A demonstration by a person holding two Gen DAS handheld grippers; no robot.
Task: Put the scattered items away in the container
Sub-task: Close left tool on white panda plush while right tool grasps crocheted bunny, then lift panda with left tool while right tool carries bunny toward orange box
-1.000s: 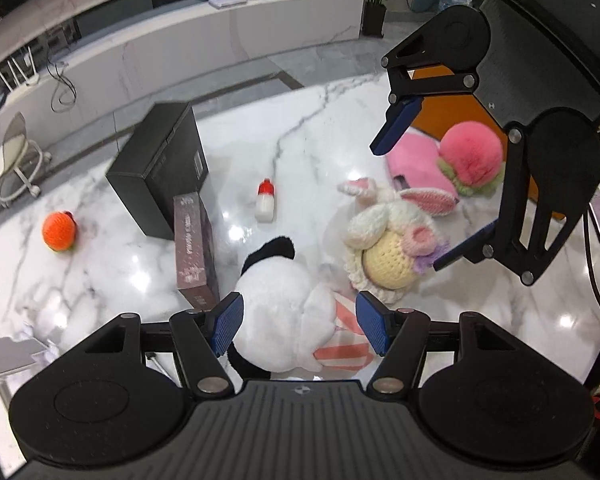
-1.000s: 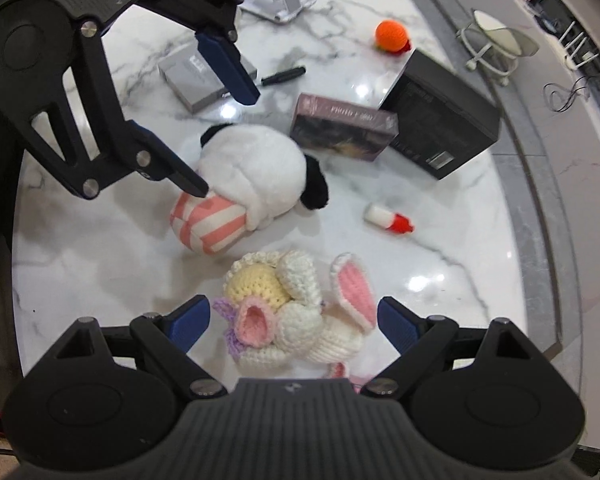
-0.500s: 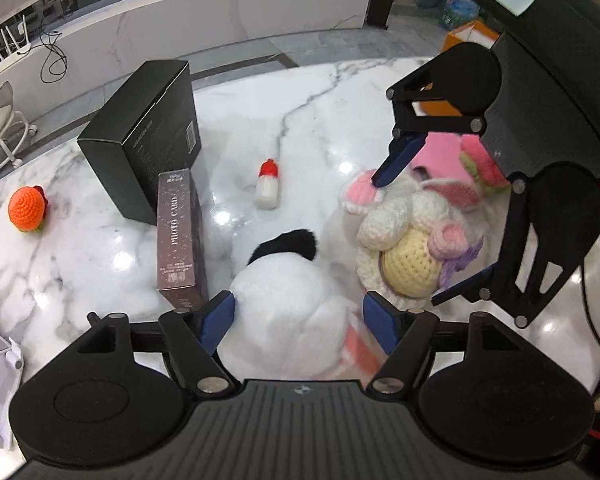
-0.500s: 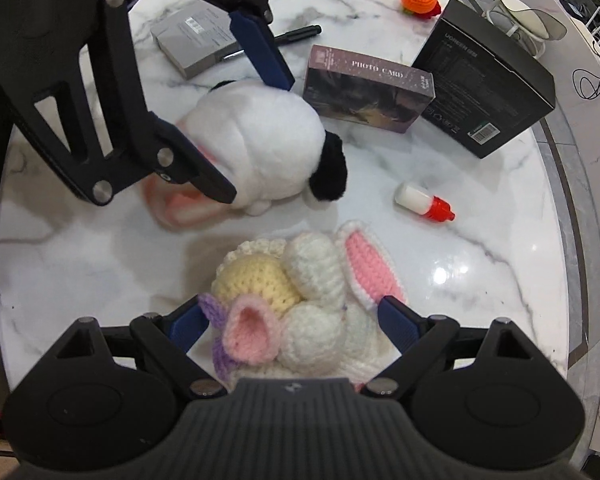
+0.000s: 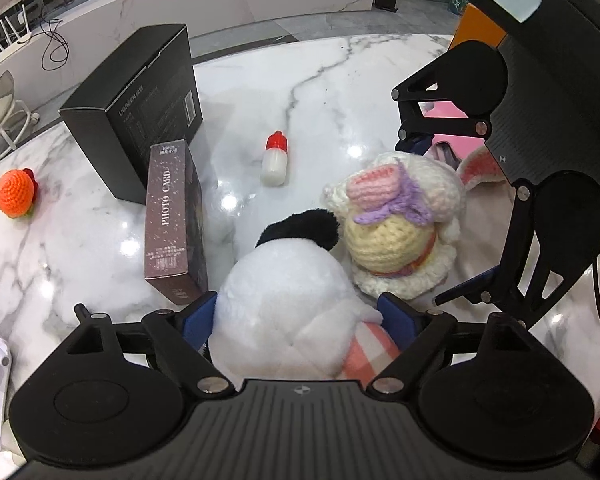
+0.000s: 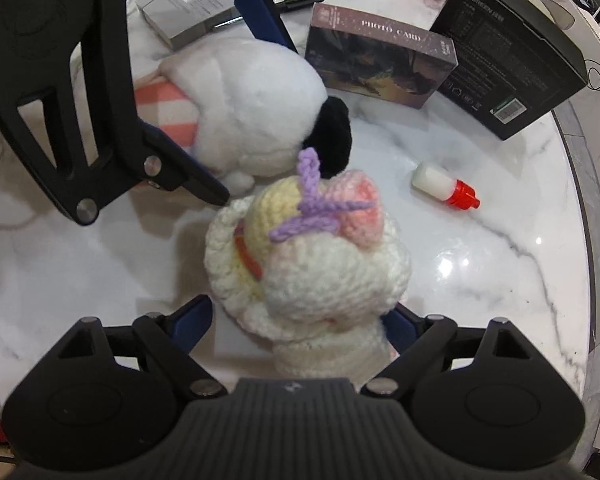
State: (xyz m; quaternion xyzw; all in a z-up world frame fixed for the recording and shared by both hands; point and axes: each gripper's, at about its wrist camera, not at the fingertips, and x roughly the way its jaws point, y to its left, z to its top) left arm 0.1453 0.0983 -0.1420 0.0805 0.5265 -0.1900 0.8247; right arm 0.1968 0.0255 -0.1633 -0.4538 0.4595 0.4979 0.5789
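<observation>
The left tongs [image 5: 298, 316] bracket the white plush dog [image 5: 284, 304], blue pads against both flanks, gripping it on the marble counter [image 5: 332, 92]; the right tongs [image 6: 300, 322] straddle the crocheted bunny [image 6: 312, 264], though whether their pads press it I cannot tell; the two toys touch; beyond lie a small red-capped bottle [image 5: 274, 160], a photo card box [image 5: 174, 220] beside a black carton [image 5: 140, 104], and an orange crocheted ball [image 5: 15, 196]; the orange container [image 5: 480, 28] shows at the counter's far edge, pink fabric [image 5: 458, 142] visible within.
</observation>
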